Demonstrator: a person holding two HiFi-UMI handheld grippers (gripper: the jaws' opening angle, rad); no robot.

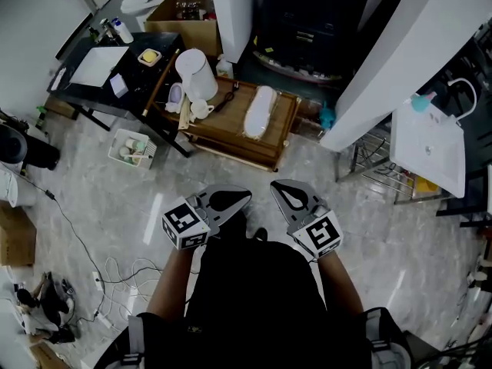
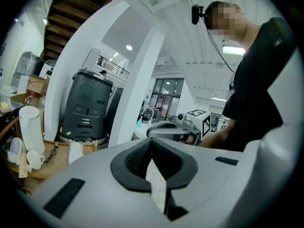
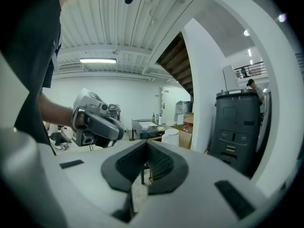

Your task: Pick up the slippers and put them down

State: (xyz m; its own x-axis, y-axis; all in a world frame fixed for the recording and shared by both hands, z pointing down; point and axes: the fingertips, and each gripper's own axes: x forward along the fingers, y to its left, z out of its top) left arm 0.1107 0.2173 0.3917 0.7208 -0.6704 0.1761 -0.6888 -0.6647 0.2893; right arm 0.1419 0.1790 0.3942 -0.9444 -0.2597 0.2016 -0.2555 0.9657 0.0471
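Observation:
A white slipper point(image 1: 260, 112) lies lengthwise on the low wooden table point(image 1: 280, 141) ahead of me. It shows as a pale shape point(image 2: 75, 151) at the lower left of the left gripper view. Both grippers hang in front of my body, well short of that table. My left gripper point(image 1: 234, 200) is shut with nothing between its jaws. My right gripper point(image 1: 285, 196) is shut and empty too. Each one faces inward toward the other. The right gripper point(image 2: 172, 130) shows in the left gripper view, and the left gripper point(image 3: 96, 122) in the right gripper view.
A white jug point(image 1: 196, 74), a mug point(image 1: 201, 110) and small items share the wooden table's left end. A black desk point(image 1: 92, 91) stands at the far left, a white basket point(image 1: 132, 147) and cables point(image 1: 115, 271) on the floor. A wire rack point(image 1: 388, 175) and white pillar point(image 1: 400, 60) are on the right.

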